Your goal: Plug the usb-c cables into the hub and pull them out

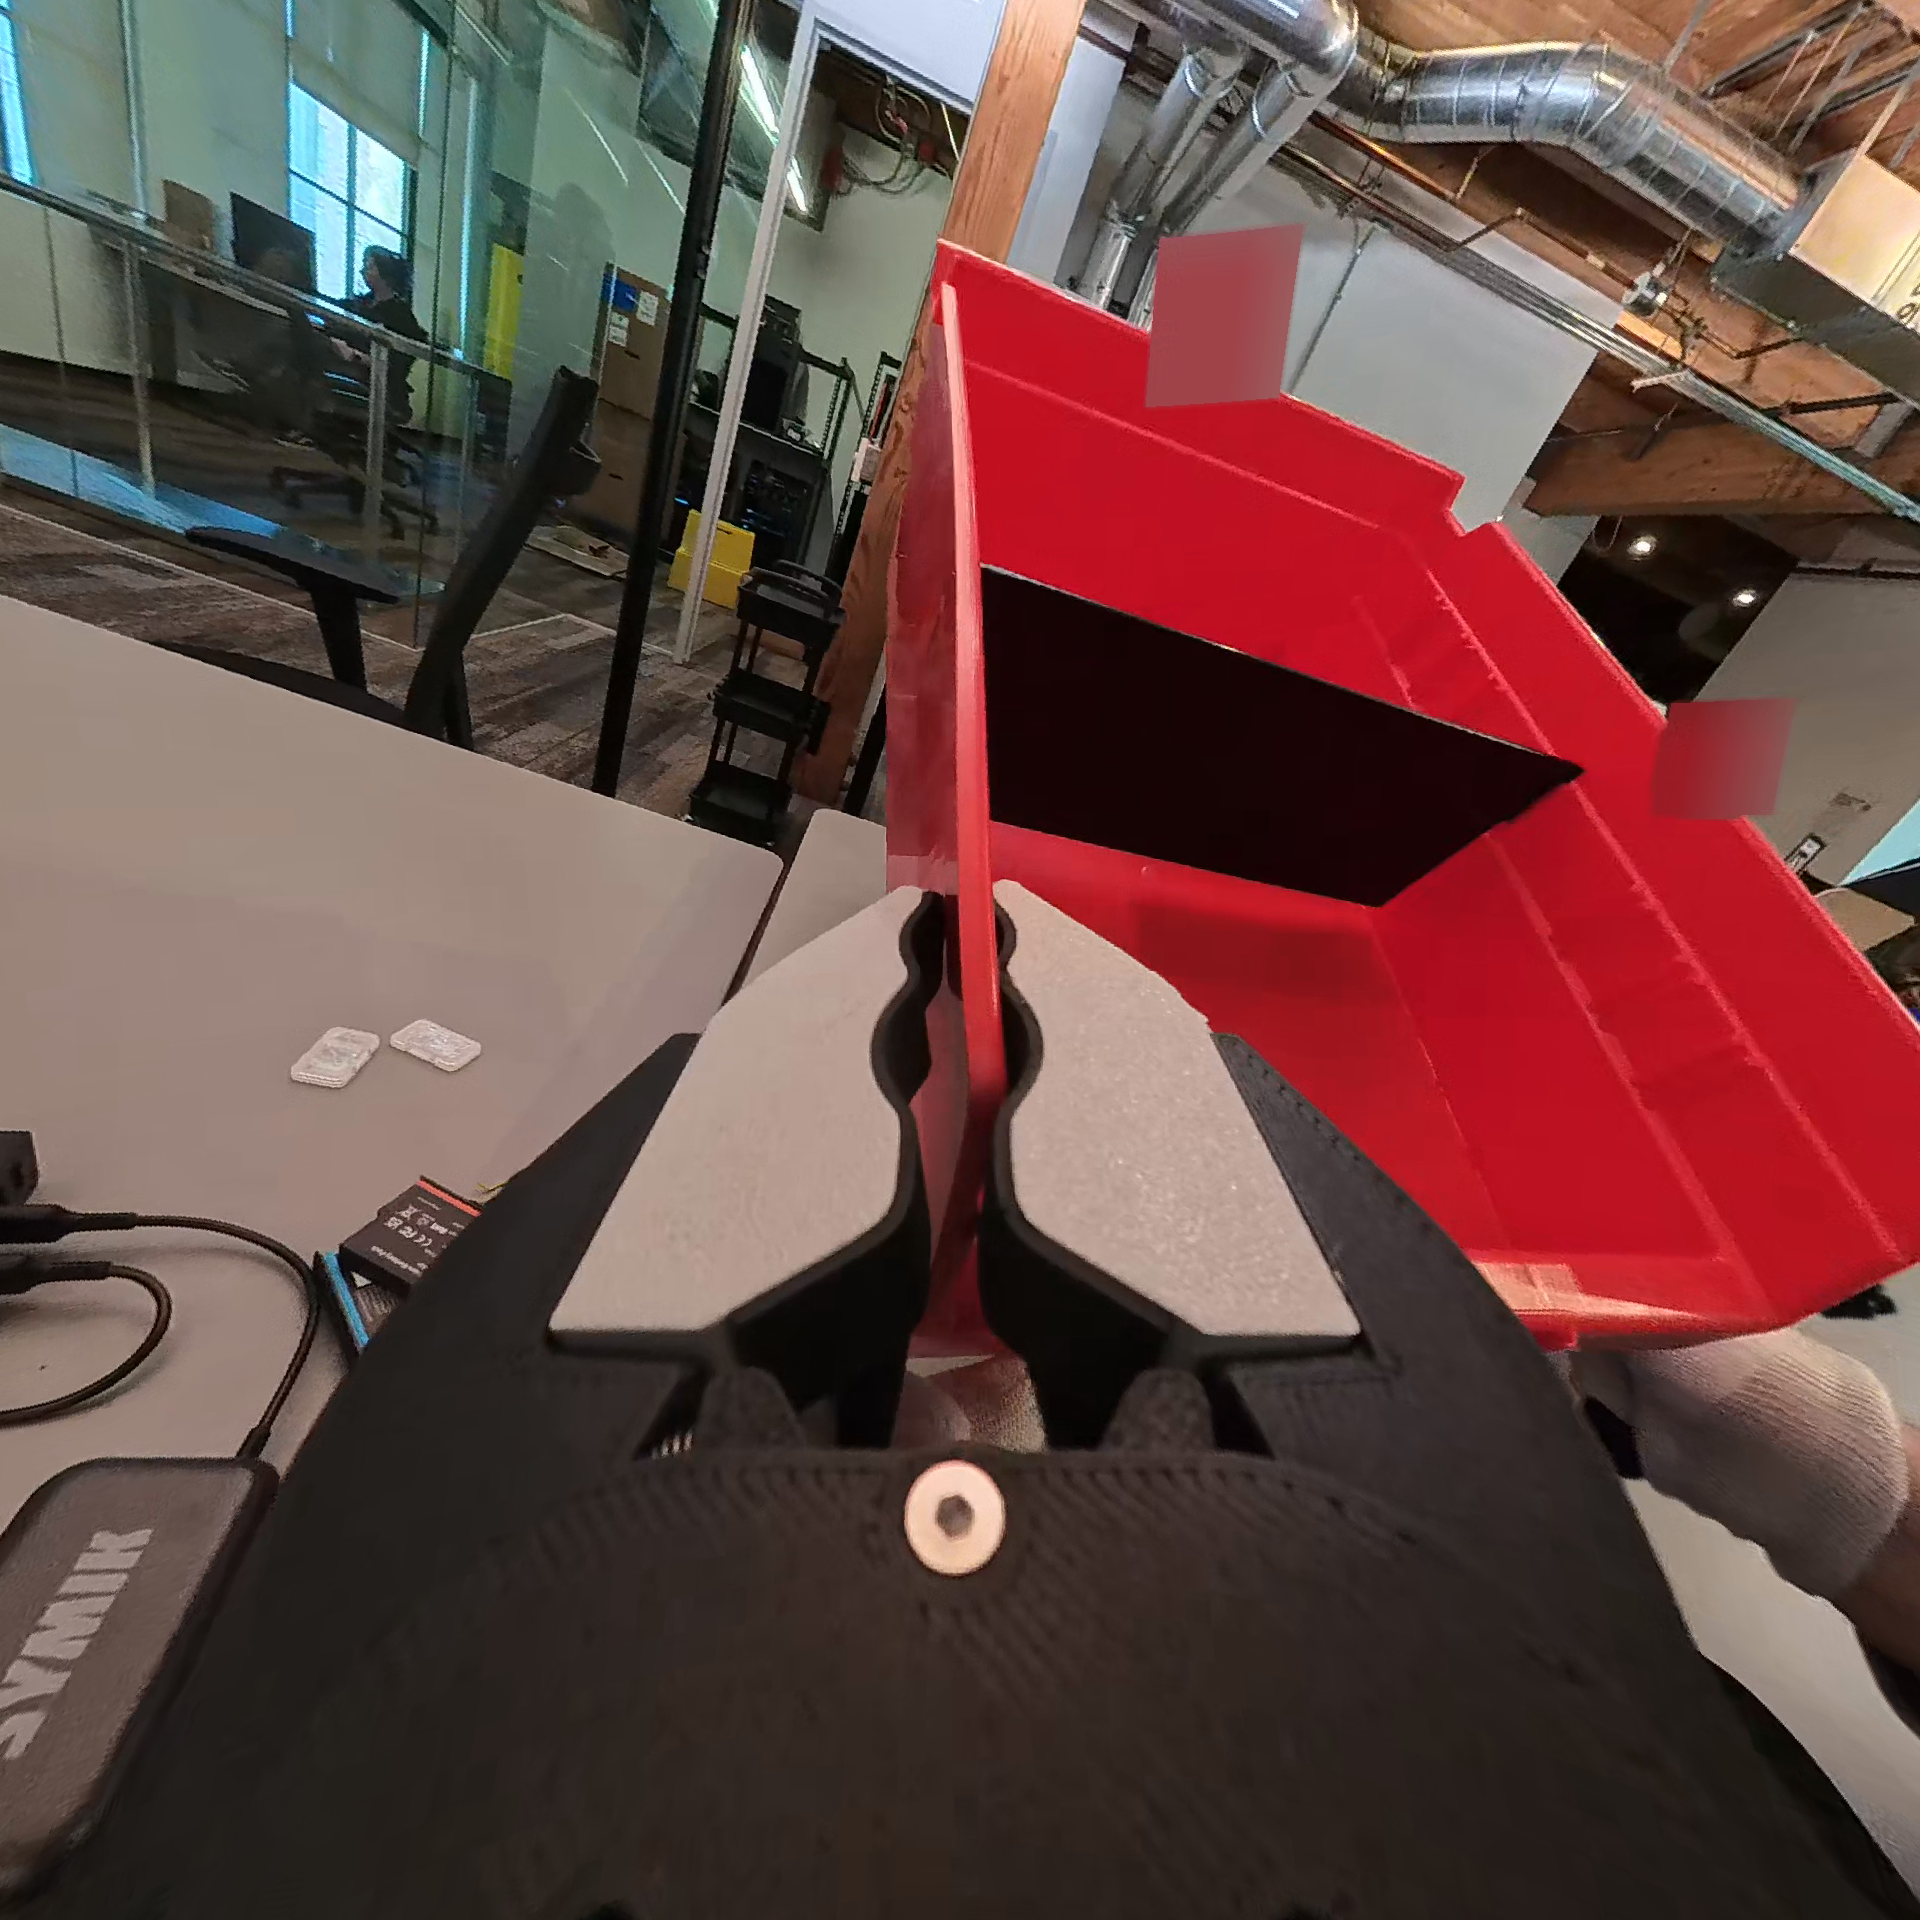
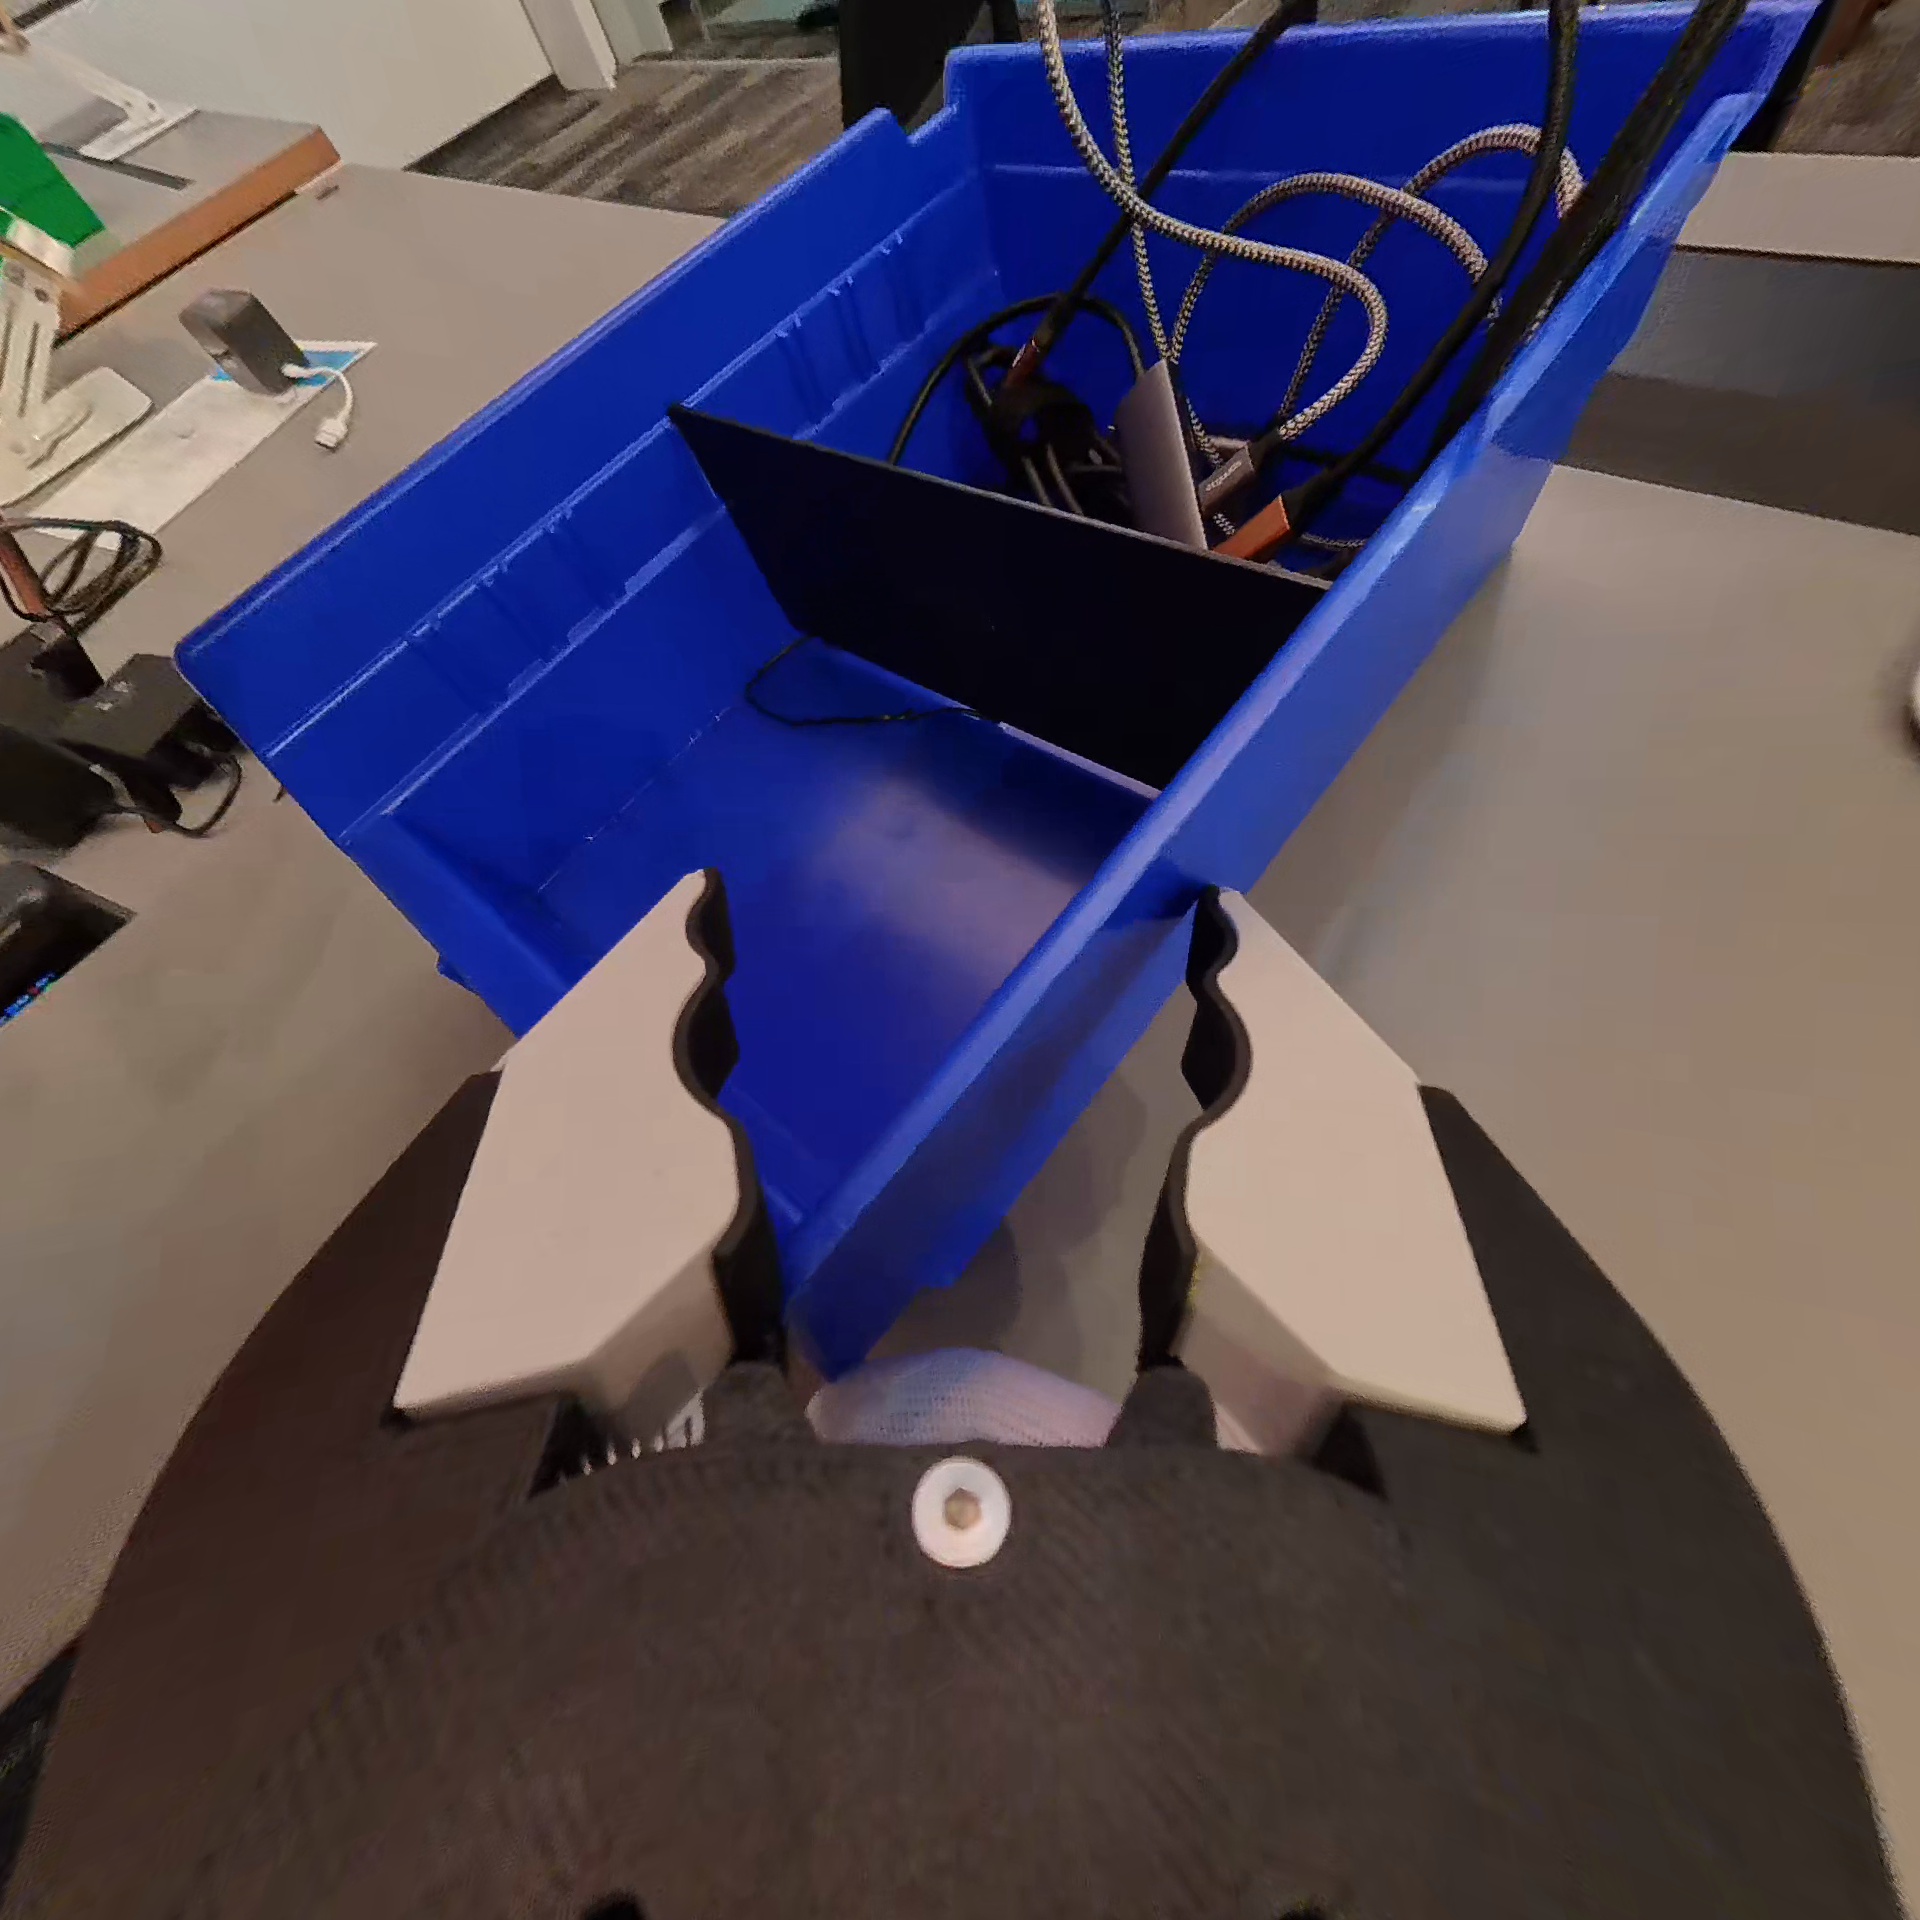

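An office: glass partition [image 1: 343,312], grey desks [image 1: 312,831], exposed ducts [image 1: 1558,114].

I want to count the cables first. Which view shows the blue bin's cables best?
The right wrist view: black and braided cables lie tangled in the blue bin behind its black divider. The left wrist view shows only a red bin, none of these cables.

Left gripper [image 1: 971,935]: jaws nearly closed, both black ridged pads clamped on a thin red bin wall [image 1: 971,831] that runs up between them; grey finger [image 1: 800,1122] faces angled upward, and a white-gloved hand [image 1: 1756,1455] shows low at the right edge. Right gripper [image 2: 961,914]: jaws spread wide, straddling the blue bin rim [image 2: 1039,1018] near its corner, left finger inside the bin, right finger outside, pads not pressing the wall. White glove fabric shows between its finger bases.
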The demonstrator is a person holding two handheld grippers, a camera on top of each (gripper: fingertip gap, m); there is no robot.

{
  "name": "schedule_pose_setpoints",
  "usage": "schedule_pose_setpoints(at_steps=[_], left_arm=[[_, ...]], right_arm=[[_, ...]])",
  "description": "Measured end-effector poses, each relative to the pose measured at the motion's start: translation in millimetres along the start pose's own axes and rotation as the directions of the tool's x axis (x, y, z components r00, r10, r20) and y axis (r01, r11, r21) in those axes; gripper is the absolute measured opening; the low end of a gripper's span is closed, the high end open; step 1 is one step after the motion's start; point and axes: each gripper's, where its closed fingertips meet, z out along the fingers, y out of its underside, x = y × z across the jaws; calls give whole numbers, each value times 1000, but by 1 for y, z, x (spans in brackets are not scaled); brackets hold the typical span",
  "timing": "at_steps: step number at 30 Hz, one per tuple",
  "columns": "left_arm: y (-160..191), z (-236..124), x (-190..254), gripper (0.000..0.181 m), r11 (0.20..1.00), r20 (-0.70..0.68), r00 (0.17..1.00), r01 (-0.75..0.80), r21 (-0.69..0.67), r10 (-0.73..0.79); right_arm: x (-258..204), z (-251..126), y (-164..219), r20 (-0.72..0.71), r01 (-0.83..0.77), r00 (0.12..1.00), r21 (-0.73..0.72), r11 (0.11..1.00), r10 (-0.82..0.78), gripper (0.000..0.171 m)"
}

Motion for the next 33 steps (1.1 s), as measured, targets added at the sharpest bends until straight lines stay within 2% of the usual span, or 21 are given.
schedule_pose_setpoints(at_steps=[4, 7, 9, 12, 16, 21, 23, 26, 30, 33], left_arm=[[-5, -3, -1, 5, 1000, 6, 1000, -8, 11, 8], [-10, -6, -1, 5, 1000, 16, 1000, -18, 16, 18], [-13, -8, 1, 5, 999, 23, 999, -29, 19, 28], [-18, -9, 6, 5, 999, 27, 999, -45, 16, 45], [-23, -3, 26, 5, 995, 14, 995, -99, 3, 99], [-15, 15, 67, 5, 987, -31, 987, -160, -26, 159], [-5, 24, 89, 5, 984, -63, 983, -174, -42, 172], [14, 40, 127, 6, 977, -125, 974, -200, -77, 190], [47, 64, 190, 6, 967, -237, 955, -215, -135, 179], [74, 78, 243, 6, 951, -335, 925, -251, -181, 180]], right_arm=[[-19, 29, -10, 33, 14, 999, 2, 1000, -14, 92], [-40, 48, -14, 113, -10, 993, -14, 1000, 12, 99], [-46, 51, -19, 144, -34, 989, -11, 999, 35, 103], [-40, 36, -31, 143, -24, 989, 26, 999, 20, 103], [-10, -15, -50, 132, -65, 990, 110, 992, 50, 105], [13, -118, -74, 200, -81, 979, 285, 955, 23, 99], [17, -164, -81, 242, -103, 970, 361, 927, 14, 97], [18, -216, -75, 243, -89, 970, 398, 913, -11, 98], [13, -264, -60, 230, -93, 973, 445, 891, -13, 107], [25, -298, -56, 192, -115, 981, 519, 847, 16, 113]])
